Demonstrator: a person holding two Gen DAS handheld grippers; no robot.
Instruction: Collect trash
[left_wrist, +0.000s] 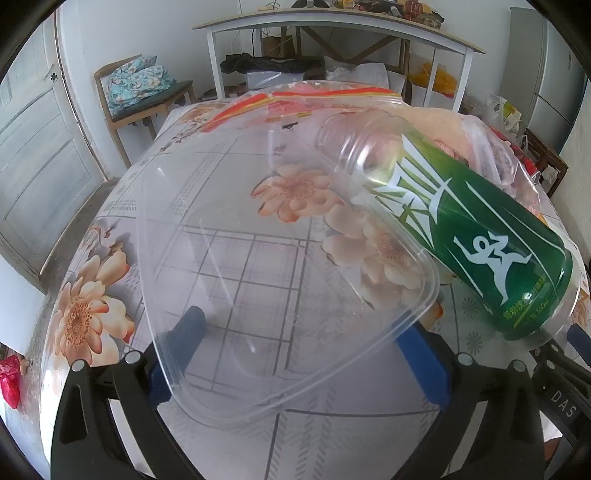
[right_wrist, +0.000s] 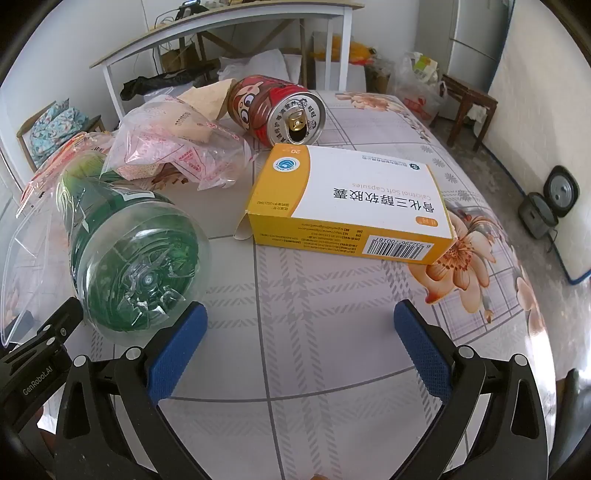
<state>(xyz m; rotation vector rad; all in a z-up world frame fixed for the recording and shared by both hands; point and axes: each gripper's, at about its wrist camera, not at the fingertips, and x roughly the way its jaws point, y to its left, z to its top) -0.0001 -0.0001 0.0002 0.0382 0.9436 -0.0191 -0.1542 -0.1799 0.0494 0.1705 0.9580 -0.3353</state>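
A clear plastic container (left_wrist: 258, 266) lies over a floral tablecloth (left_wrist: 88, 314) right in front of my left gripper (left_wrist: 306, 339). That gripper is open, and its blue fingertips (left_wrist: 192, 328) show through the plastic without pressing on it. A green-labelled bottle (left_wrist: 476, 229) lies on its side to the right, its clear neck under the container's rim. My right gripper (right_wrist: 299, 332) is open over bare tablecloth, with the bottle's base (right_wrist: 140, 273) just left of its left finger. Ahead lie a yellow and white medicine box (right_wrist: 351, 206), a red can (right_wrist: 277, 110) on its side and a crumpled pink plastic bag (right_wrist: 177, 147).
The left gripper's black body (right_wrist: 37, 350) shows at the right wrist view's left edge. A white desk (left_wrist: 332, 26) stands behind the table and a wooden chair (left_wrist: 144, 99) with floral cloth to its left. A red bag (left_wrist: 11, 380), a rice cooker (right_wrist: 550, 206) and a stool (right_wrist: 469, 107) are on the floor.
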